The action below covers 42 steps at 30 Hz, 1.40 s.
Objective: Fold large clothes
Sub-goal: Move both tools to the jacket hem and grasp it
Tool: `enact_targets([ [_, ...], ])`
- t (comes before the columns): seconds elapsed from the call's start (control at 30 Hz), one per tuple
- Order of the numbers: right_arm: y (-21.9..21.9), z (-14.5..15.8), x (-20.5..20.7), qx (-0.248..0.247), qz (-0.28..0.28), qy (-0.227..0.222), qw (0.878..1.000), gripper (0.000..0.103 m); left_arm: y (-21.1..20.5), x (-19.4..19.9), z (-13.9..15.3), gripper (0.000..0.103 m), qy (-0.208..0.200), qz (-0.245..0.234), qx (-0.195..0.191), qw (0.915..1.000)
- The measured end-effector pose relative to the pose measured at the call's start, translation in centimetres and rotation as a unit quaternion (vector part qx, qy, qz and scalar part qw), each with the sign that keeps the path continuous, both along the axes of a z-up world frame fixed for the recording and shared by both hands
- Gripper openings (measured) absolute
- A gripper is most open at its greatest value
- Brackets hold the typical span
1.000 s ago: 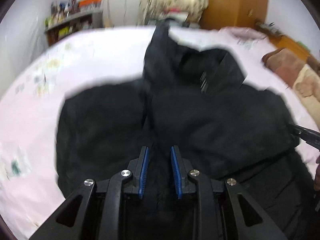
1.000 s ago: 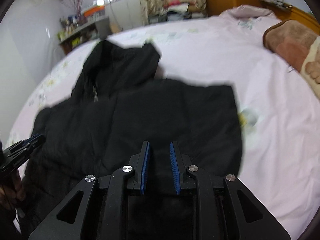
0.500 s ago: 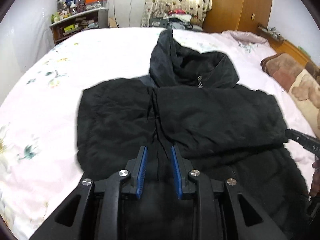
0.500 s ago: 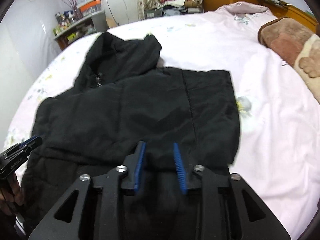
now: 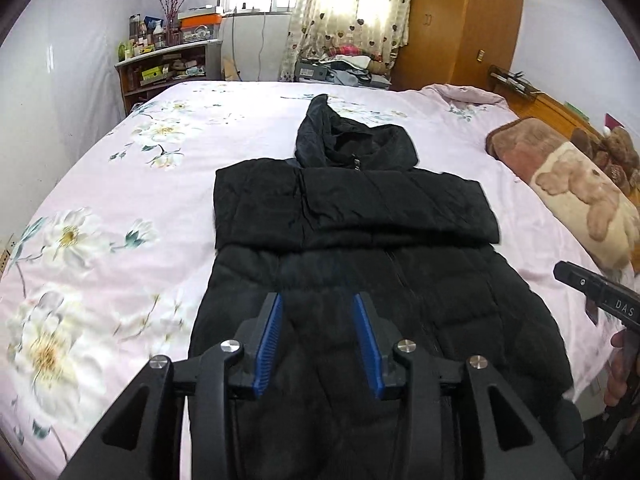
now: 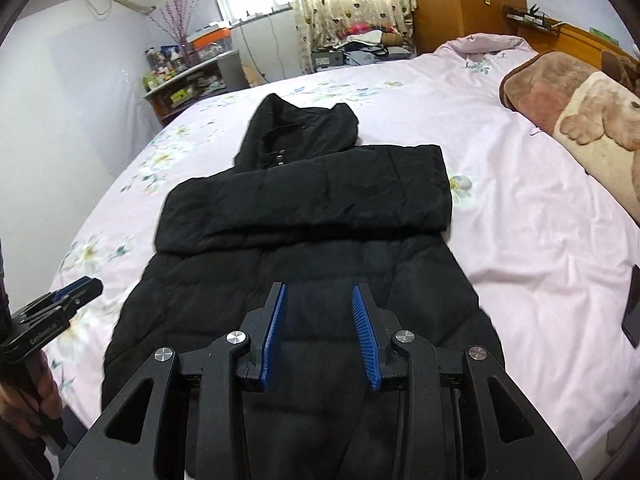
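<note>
A black hooded padded jacket [image 5: 352, 208] lies flat on the bed, hood [image 5: 344, 144] at the far end and its sleeves folded into a band across the chest. My left gripper [image 5: 318, 300] hovers above the lower part of the jacket; its jaws are opening and nothing is between them. My right gripper [image 6: 319, 290] hangs over the same jacket [image 6: 304, 200] nearer its right side, open with nothing in it. Each gripper shows in the other's view: the right gripper [image 5: 592, 292] at the right edge, the left gripper [image 6: 60, 304] at the left edge, each with a hand behind it.
The bed [image 5: 140, 184] has a pink floral sheet. A brown bear-print blanket [image 5: 572, 184] lies at its right side. A cluttered shelf [image 5: 168, 68] and a wooden wardrobe [image 5: 460, 20] stand beyond the bed. A dark flat object [image 6: 634, 308] lies near the right edge.
Both grippers have drawn back and risen from the jacket, so more of it shows. Both pairs of jaws stand wider than before. The jacket has settled flat.
</note>
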State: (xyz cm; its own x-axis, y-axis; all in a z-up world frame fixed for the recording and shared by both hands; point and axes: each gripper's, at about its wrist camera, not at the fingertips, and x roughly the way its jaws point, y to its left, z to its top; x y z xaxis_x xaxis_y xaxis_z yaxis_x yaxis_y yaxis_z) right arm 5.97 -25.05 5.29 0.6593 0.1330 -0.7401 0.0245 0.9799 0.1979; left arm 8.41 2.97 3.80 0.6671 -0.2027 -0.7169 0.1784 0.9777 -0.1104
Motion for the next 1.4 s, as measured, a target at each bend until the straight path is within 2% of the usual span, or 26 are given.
enact_targets([
  [0.13,0.9,0.8,-2.3,0.008,0.010,-0.003,1.000,0.036,0.5,-2.5,0.9,0.044,-0.002,-0.002,-0.015,0.9999],
  [0.3,1.6,1.5,-3.6,0.013,0.019,-0.006,1.000,0.038,0.6,-3.5,1.8,0.047,-0.008,-0.003,-0.019,0.9998],
  [0.5,1.5,2.1,-3.4,0.015,0.018,-0.015,1.000,0.038,0.5,-3.1,2.5,0.048,-0.015,-0.006,-0.020,0.9997],
  [0.7,1.1,2.3,-1.8,0.018,0.019,-0.013,1.000,0.039,0.3,-0.7,2.6,0.048,-0.011,-0.011,-0.028,0.9995],
  [0.93,-0.4,2.0,3.4,0.024,0.016,-0.008,1.000,0.039,-0.1,5.6,2.9,0.048,-0.012,-0.014,-0.022,0.9996],
  [1.1,-1.5,1.6,9.4,0.009,0.016,-0.001,1.000,0.039,-0.2,11.6,3.0,0.054,-0.017,-0.009,-0.019,0.9996],
  [1.27,-2.7,1.2,15.8,0.004,0.018,-0.001,1.000,0.039,-0.7,18.5,2.4,0.054,-0.011,-0.007,-0.021,0.9997],
  [1.4,-3.2,0.5,21.6,0.001,0.018,0.003,1.000,0.039,-1.7,23.7,1.4,0.055,-0.006,-0.014,-0.007,0.9999],
])
